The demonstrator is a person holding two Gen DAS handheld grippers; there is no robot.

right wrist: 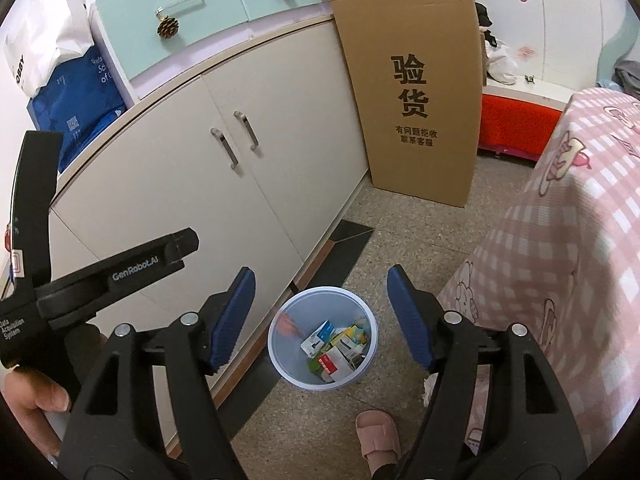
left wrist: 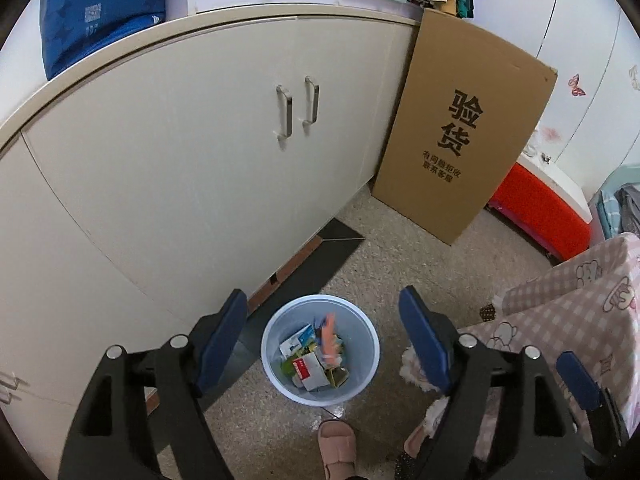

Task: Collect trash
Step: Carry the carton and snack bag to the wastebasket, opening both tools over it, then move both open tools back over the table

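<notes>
A pale blue waste bin [left wrist: 362, 380] stands on the speckled floor beside the white cabinet, holding several small cartons and wrappers [left wrist: 308, 364]. A blurred orange item [left wrist: 329, 336] shows in the bin's mouth, touching no pad. My left gripper [left wrist: 322, 300] hangs open above the bin with nothing between its blue pads [left wrist: 226, 340]. In the right wrist view the same bin [right wrist: 280, 360] lies below my right gripper [right wrist: 321, 276], which is also open and empty. The orange blur [right wrist: 289, 325] appears at the bin's left inner wall.
A white cabinet [left wrist: 180, 184] runs along the left. A tall cardboard box [left wrist: 460, 140] leans at its end, with a red box [left wrist: 536, 216] behind. A pink checked bed cover [right wrist: 560, 260] fills the right. A pink slipper [left wrist: 336, 448] stands near the bin. A hand [right wrist: 36, 396] holds the left tool.
</notes>
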